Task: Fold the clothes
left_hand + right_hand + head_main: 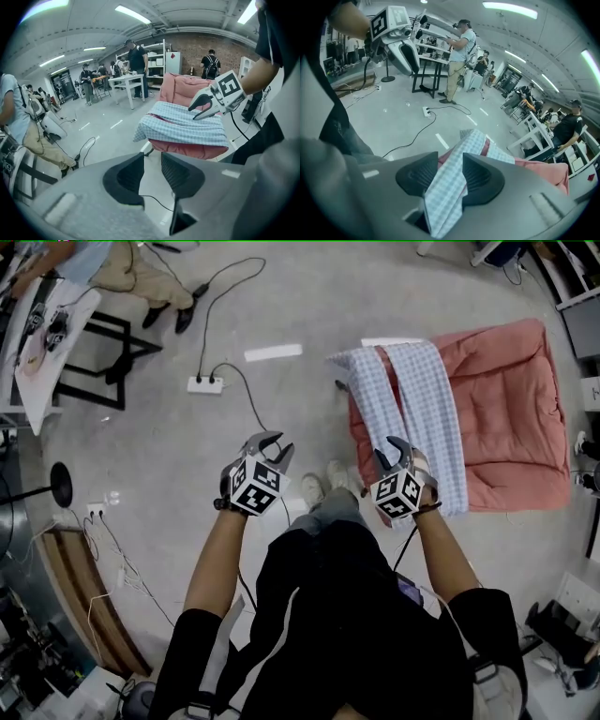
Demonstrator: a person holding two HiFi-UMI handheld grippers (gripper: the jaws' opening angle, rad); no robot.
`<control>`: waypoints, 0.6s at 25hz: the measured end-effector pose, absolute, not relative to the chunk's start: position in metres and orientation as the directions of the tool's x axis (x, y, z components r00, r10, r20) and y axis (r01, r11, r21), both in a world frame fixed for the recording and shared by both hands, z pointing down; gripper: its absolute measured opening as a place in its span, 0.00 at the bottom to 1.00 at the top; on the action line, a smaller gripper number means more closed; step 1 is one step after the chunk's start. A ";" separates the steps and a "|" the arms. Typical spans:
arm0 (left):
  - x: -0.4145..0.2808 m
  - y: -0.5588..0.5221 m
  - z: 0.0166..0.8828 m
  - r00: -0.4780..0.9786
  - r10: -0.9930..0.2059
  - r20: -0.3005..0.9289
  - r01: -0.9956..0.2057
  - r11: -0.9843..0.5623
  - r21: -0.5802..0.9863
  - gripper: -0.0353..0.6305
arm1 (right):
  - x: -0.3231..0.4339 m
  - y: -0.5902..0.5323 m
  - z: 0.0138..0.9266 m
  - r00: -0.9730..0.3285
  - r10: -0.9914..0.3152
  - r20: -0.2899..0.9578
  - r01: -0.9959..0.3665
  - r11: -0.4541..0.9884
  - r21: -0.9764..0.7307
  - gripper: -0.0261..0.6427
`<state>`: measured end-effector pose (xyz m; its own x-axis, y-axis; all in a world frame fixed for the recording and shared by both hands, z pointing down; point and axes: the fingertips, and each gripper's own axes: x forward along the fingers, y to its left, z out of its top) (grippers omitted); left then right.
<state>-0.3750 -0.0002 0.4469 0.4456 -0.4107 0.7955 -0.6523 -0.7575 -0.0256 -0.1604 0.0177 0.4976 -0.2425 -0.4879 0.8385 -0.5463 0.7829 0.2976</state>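
Observation:
A blue-and-white checked cloth [433, 409] lies in two long strips over a pink cushion [506, 399] on the floor at the right. My right gripper [389, 448] is at the near end of the left strip, shut on it. In the right gripper view the cloth [476, 140] runs between the pads [480, 176] and hangs down over the gripper body. My left gripper [275, 444] hovers over bare floor to the left of the cushion, open and empty. The left gripper view shows only floor and a cable through the gap of that gripper [152, 164], with the cloth [183, 124] beyond.
A white power strip [204, 384] with black cables lies on the floor ahead of the left gripper. A black-framed table [37, 352] and a person's legs [141, 277] are at the far left. My shoes [314, 486] stand by the cushion's near corner. Equipment crowds the lower left.

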 end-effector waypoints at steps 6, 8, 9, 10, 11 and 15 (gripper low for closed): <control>-0.369 -0.061 0.450 0.470 -0.418 0.777 -0.607 -0.793 -0.060 0.24 | -0.155 -0.010 0.514 -0.212 -0.470 0.857 -0.606 0.751 0.262 0.29; -0.359 -0.093 0.449 0.488 -0.412 0.769 -0.570 -0.818 -0.076 0.24 | -0.148 -0.028 0.518 -0.191 -0.477 0.858 -0.647 0.719 0.255 0.29; -0.352 -0.111 0.447 0.500 -0.410 0.763 -0.551 -0.830 -0.085 0.24 | -0.144 -0.040 0.518 -0.179 -0.481 0.858 -0.662 0.704 0.257 0.29; -0.345 -0.129 0.446 0.512 -0.405 0.757 -0.533 -0.841 -0.090 0.24 | -0.139 -0.052 0.518 -0.167 -0.486 0.858 -0.672 0.693 0.261 0.29; -0.337 -0.145 0.444 0.524 -0.399 0.753 -0.516 -0.852 -0.093 0.24 | -0.134 -0.065 0.517 -0.157 -0.492 0.856 -0.680 0.683 0.268 0.29; -0.306 -0.197 0.440 0.557 -0.363 0.747 -0.443 -0.891 -0.103 0.25 | -0.113 -0.107 0.505 -0.130 -0.523 0.843 -0.718 0.636 0.284 0.29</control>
